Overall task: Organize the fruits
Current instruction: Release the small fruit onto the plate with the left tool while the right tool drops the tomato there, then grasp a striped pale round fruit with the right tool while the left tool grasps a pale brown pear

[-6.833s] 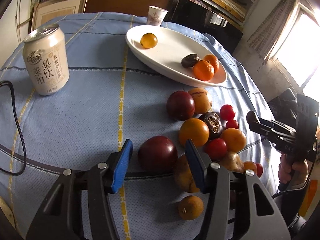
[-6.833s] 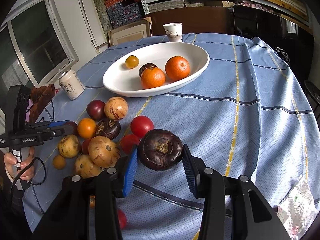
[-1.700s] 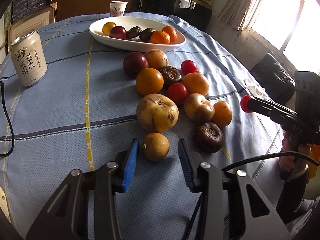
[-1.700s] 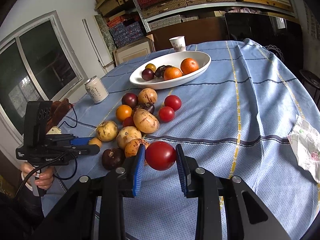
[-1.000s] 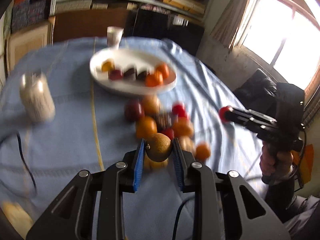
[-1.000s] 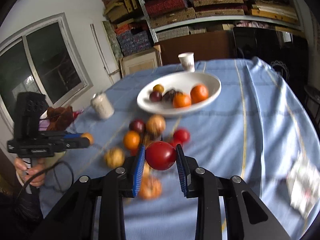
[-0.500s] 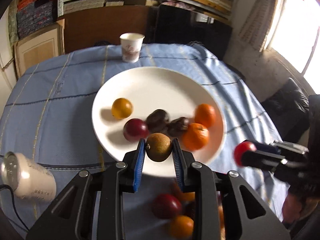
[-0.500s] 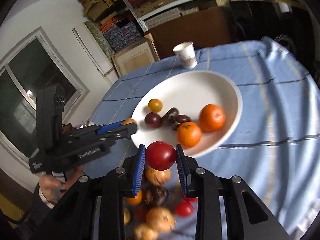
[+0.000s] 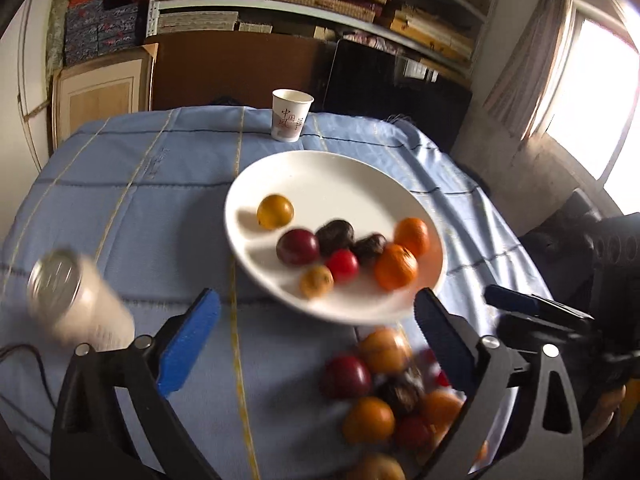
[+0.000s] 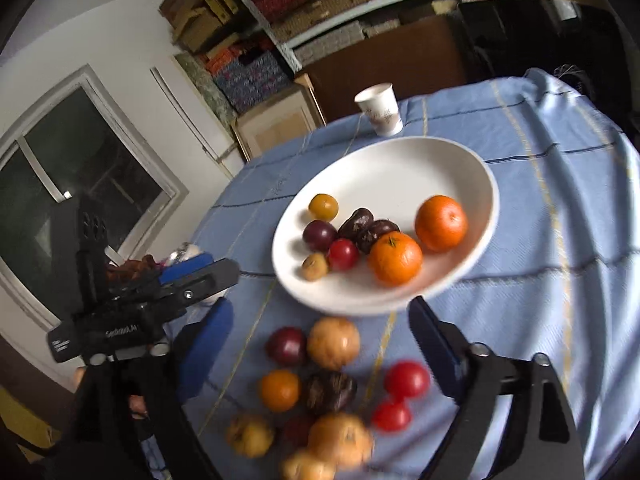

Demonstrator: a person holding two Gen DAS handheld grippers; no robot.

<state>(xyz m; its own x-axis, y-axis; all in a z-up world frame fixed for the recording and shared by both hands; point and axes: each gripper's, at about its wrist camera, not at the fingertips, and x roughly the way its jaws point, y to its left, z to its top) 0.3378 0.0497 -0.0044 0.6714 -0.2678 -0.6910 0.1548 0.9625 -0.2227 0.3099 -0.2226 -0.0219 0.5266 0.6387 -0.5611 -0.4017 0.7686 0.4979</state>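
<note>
Releasing is the step in hand, and both tools have just been opening their jaws above the near rim of the white plate (image 9: 280, 168). The left gripper (image 9: 316, 332) stands spread wide with nothing between its blue pads, and the small brown fruit (image 9: 316, 281) lies free on the plate, just beside the small red fruit (image 9: 342, 265). The right gripper (image 10: 320, 340) is spread wide and empty too. To do this well, I think each hand should draw back without dipping, so that no finger knocks the plate rim or pushes the round fruits, which can roll easily. Then it should go down to the loose fruits (image 10: 320, 392) that wait on the cloth in front of the plate, taking one from the outside of the heap. From left to right, the table carries a pale drink can (image 9: 76, 304), a blue tablecloth (image 9: 140, 208) with yellow lines, the plate, and behind it a paper cup (image 9: 291, 120). Behind the table are shelves with stacked boxes, and a bright window is at the right in the left wrist view.
</note>
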